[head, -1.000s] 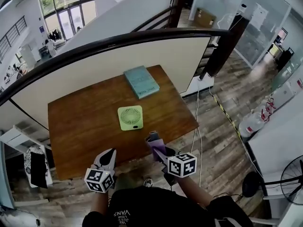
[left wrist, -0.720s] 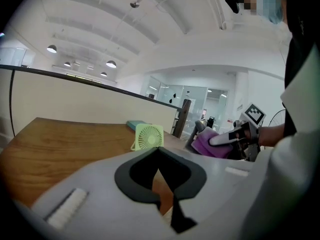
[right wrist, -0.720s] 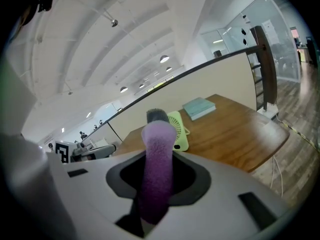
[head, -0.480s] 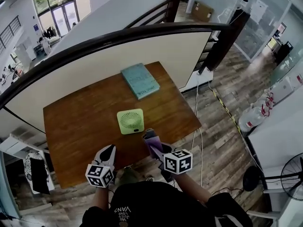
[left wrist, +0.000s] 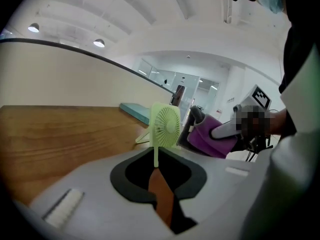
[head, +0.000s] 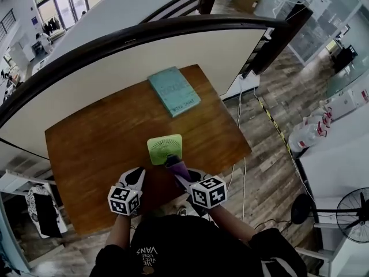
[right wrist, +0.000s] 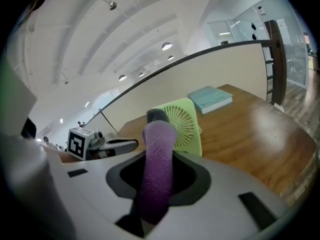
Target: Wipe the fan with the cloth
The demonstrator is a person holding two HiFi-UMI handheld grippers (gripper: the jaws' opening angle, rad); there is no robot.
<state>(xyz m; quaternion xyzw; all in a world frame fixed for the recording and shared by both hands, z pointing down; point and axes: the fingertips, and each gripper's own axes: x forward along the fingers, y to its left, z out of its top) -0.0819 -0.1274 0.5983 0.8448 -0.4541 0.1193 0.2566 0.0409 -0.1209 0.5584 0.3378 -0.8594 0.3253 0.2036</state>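
A small light-green fan (head: 165, 148) stands near the front of the brown table (head: 86, 149). My right gripper (head: 171, 161) is shut on a purple cloth (head: 180, 169), and its tip is at the fan's near edge. In the right gripper view the cloth (right wrist: 157, 169) fills the jaws with the fan (right wrist: 187, 124) just behind it. My left gripper (head: 140, 173) is shut and empty, over the table's front edge to the left of the fan. In the left gripper view the fan (left wrist: 165, 125) stands ahead, with the cloth (left wrist: 210, 136) to its right.
A teal book (head: 174, 90) lies at the table's far side. A curved black-railed partition (head: 144, 33) runs behind the table. A white cable (head: 241, 137) hangs past the table's right edge, and a floor fan (head: 351, 206) stands at the lower right.
Both grippers have moved forward and down toward the fan. The right one, still holding the cloth, has come from in front of the table to the fan's near edge.
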